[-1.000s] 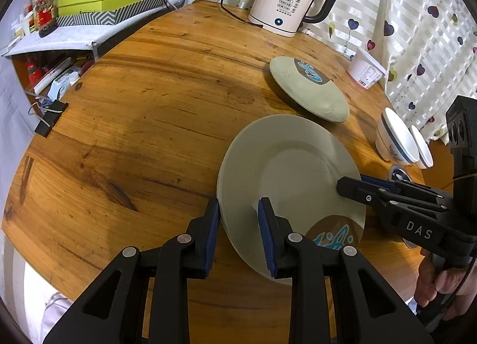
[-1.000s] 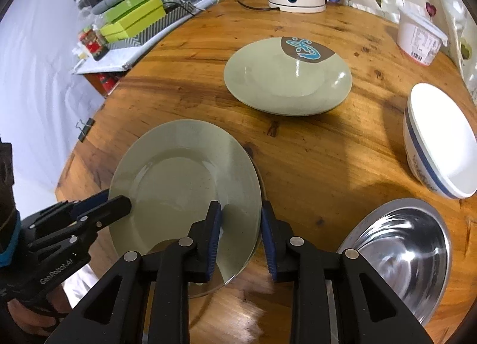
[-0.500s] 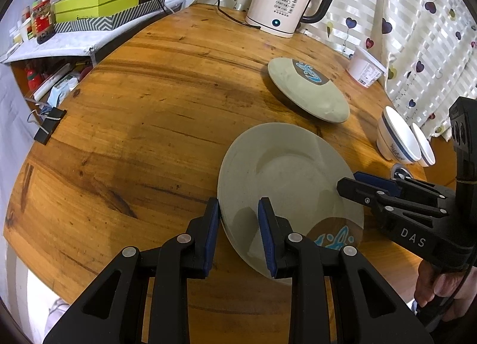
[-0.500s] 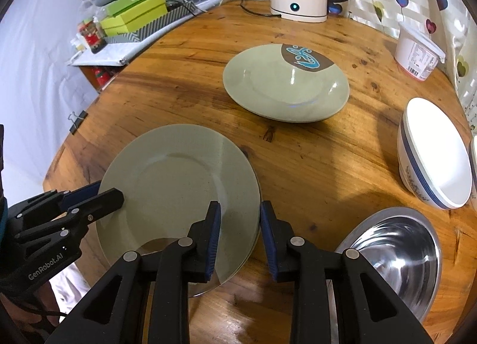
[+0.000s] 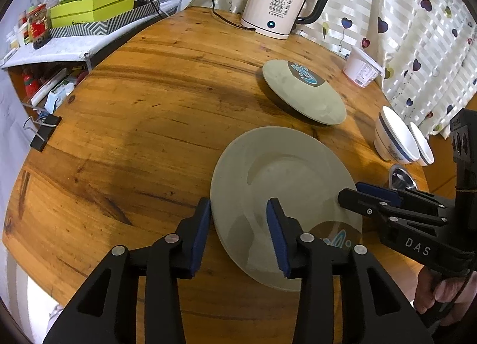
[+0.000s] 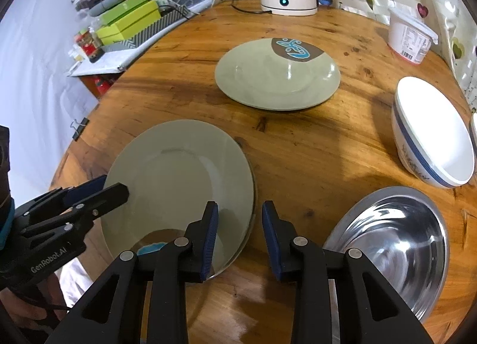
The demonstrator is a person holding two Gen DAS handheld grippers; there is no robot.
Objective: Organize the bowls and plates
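- Bench (image 5: pixel 155 123): round, wooden, near edge cut off.
- Near plate (image 5: pixel 286 183) lies flat, front rim hidden behind the left tongs (image 5: pixel 238 236), whose jaws have just widened, straddling its rim.
- Right tongs (image 6: pixel 240 233): slightly parted astride the opposite rim; contact unclear.

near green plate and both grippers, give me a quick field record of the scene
held item: none; flat grey-green ceramic plate lies on round wooden table
left gripper: jaws just opened, astride plate's rim, pads clear
right gripper: open, rim between jaws
second plate: deeper grey-green plate with blue motif, farther back
bowls: white blue-banded bowl, shiny steel bowl
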